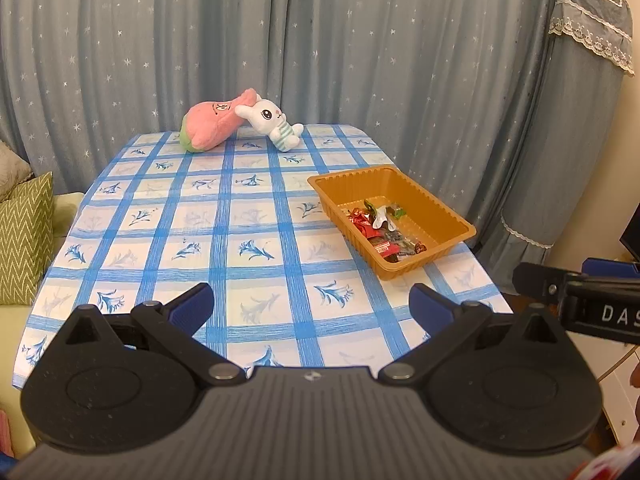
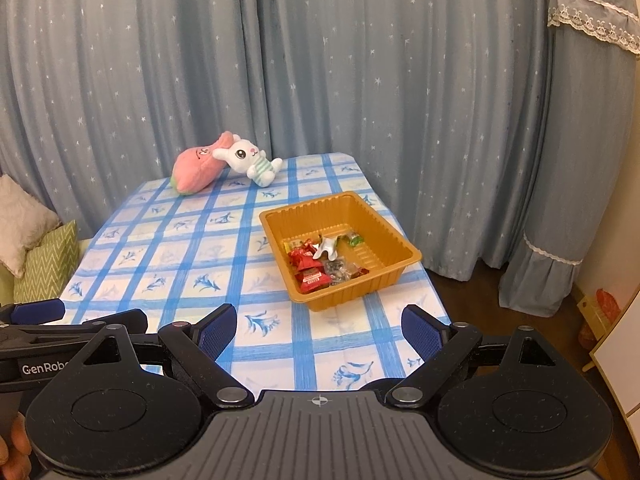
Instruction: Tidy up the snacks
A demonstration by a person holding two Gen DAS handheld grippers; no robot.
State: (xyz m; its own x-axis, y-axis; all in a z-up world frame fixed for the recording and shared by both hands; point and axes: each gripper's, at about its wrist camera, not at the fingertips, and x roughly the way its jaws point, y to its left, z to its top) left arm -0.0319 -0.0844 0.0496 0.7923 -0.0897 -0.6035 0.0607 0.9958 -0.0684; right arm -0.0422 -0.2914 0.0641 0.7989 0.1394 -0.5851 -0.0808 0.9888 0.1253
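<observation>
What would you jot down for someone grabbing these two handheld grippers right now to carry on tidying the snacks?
Left gripper: open, empty, hovering over the near edge of the blue-checked tablecloth.
Right gripper: open, empty, beside it.
Snacks: the red, green and clear wrapped candies lie in a loose pile inside the orange ribbed plastic tray on the table's right side.
Far end: pink plush toy and white plush rabbit, touching.
Done: no loose snacks show on the cloth.
Left: possibly neatening the pile; otherwise nothing obvious.
</observation>
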